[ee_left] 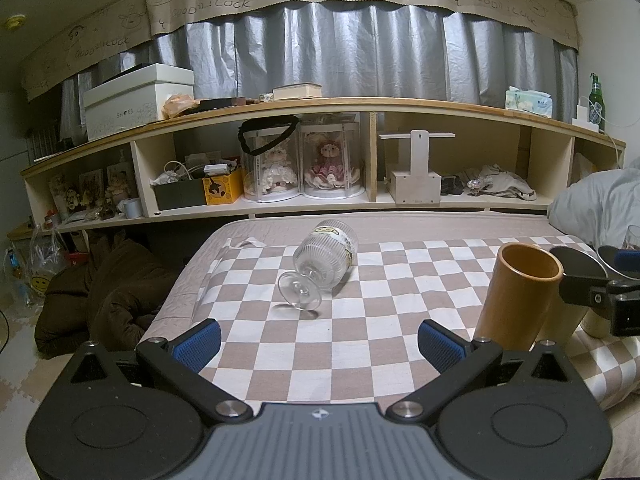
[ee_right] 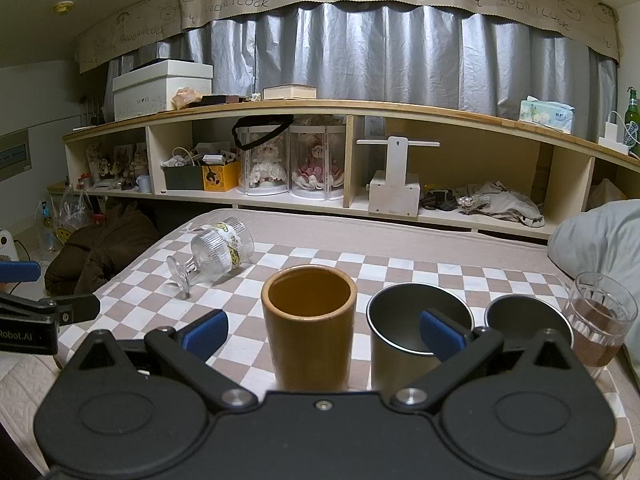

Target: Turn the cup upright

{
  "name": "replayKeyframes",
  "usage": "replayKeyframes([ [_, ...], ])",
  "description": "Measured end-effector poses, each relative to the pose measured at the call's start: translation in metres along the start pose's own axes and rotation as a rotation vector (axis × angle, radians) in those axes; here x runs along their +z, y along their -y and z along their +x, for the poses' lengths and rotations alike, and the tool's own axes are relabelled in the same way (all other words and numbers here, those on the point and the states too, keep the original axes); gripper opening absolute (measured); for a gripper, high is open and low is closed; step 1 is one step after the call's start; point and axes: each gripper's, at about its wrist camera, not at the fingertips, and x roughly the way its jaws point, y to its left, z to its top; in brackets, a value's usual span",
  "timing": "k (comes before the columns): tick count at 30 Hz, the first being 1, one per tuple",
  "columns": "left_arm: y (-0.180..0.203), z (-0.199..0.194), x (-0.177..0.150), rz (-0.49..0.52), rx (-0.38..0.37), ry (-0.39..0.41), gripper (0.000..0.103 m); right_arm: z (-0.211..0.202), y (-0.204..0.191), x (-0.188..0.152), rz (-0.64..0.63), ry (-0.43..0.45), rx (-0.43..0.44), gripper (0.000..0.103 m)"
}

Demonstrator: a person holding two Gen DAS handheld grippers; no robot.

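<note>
Footed glass cup [ee_left: 326, 258] lies on its side, mid checkered cloth [ee_left: 360, 344], ahead of the wide, empty left gripper [ee_left: 318, 346].
Ribbed glass may roll or slip when pinched; the right gripper [ee_right: 324, 334], also wide, straddles the upright bamboo cup [ee_right: 310, 324] and could topple it.

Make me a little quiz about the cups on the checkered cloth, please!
1. True or false: the ribbed glass goblet is standing upright.
2. Which gripper faces the goblet straight on: A) left gripper B) right gripper?
3. Fill in: the wooden cup stands between the right gripper's open ____.

Key: 1 false, it lies on its side. 2 A. 3 fingers.
</note>
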Motion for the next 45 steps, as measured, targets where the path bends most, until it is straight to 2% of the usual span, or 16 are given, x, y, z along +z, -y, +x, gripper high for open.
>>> replayKeyframes([
  [15,0.003,0.000,0.000,0.006,-0.006,-0.007,0.103,-0.002,0.000,0.000,0.000,0.002,0.001,0.103],
  [25,0.004,0.002,0.000,0.014,-0.042,0.013,0.103,-0.009,-0.001,0.002,-0.004,0.016,0.000,0.103],
  [30,0.009,0.012,0.008,0.082,-0.020,0.030,0.103,-0.015,0.000,-0.001,-0.012,0.046,-0.019,0.103],
  [36,0.011,0.041,0.016,0.169,-0.044,-0.022,0.103,-0.020,0.006,-0.006,-0.008,0.077,-0.009,0.103],
  [40,0.008,0.069,0.029,0.237,-0.072,-0.085,0.103,-0.021,0.010,-0.013,-0.001,0.094,0.005,0.103],
  [43,0.008,0.097,0.042,0.304,-0.059,-0.165,0.103,-0.022,0.009,-0.019,-0.022,0.091,0.012,0.103],
  [45,0.008,0.116,0.054,0.339,-0.029,-0.189,0.103,-0.021,0.009,-0.023,-0.030,0.082,0.020,0.103],
])
